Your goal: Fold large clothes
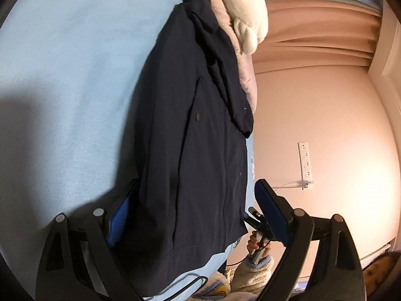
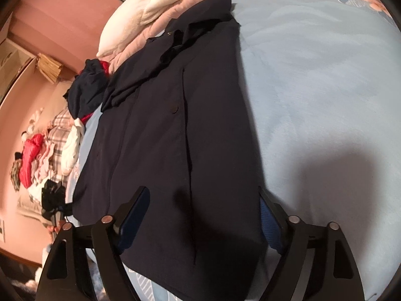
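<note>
A dark navy coat (image 1: 190,130) lies flat and lengthwise on a light blue bed sheet (image 1: 62,75), collar at the far end, one button showing. My left gripper (image 1: 195,195) hovers open over the coat's near hem, its fingers wide on either side of the cloth. The coat also shows in the right wrist view (image 2: 175,125). My right gripper (image 2: 203,198) is open above the hem, one finger over the cloth and one at its right edge. Neither gripper holds anything. The right gripper also shows in the left wrist view (image 1: 258,223), held in a hand.
A white plush pillow (image 1: 245,7) and a pink quilt (image 2: 140,47) sit at the bed's far end. A pile of clothes (image 2: 85,92) lies beside the coat's left edge. More clothes (image 2: 32,155) are heaped on the floor. A wall socket strip (image 1: 306,160) is on the wall.
</note>
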Demonstrator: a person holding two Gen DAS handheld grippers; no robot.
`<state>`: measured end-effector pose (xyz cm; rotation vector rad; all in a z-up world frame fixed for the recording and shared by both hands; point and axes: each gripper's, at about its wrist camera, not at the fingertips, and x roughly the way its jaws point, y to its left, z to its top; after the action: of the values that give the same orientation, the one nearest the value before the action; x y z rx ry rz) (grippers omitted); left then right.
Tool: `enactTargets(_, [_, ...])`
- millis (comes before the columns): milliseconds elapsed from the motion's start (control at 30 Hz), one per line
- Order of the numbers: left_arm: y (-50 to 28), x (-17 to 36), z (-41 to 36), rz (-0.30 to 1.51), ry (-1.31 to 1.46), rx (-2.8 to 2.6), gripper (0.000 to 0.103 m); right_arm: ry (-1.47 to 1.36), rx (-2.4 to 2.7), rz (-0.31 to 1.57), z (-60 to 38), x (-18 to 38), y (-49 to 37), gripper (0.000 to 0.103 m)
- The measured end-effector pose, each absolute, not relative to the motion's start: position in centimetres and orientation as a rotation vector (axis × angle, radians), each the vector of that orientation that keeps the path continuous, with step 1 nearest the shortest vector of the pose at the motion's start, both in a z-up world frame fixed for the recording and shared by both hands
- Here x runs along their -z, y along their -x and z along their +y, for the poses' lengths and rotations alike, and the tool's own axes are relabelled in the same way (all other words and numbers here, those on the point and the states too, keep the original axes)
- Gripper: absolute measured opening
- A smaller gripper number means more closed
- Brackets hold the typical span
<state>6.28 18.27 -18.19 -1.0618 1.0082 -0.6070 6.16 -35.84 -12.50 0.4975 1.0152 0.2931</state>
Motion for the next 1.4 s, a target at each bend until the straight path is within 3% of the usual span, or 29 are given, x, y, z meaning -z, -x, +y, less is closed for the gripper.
enactTargets(500, [-4.1, 17.6, 16.9, 1.062, 0.994, 0.604, 0.090, -0.582, -0.394, 1.052, -36.9, 12.5, -3.9, 0.085])
enactTargets(1000, [-7.2, 17.1, 13.6, 1.117, 0.891, 0.613, 0.090, -0.662, -0.419, 1.011, -35.4, 12.8, -5.7, 0.085])
enactTargets(1200, [-5.9, 17.8, 13.8, 1.117, 0.912, 0.583, 0.080, -0.646, -0.442, 1.037, -35.2, 12.8, -4.2, 0.083])
enactTargets(1333, [-6.5, 18.1, 13.5, 1.125, 0.914, 0.519, 0.060, -0.687, -0.415, 1.027, -35.2, 13.2, -4.9, 0.082])
enactTargets(1400, [-6.6, 18.2, 13.5, 1.134, 0.906, 0.494, 0.049, -0.688, -0.405, 1.022, -35.2, 13.0, -5.6, 0.074])
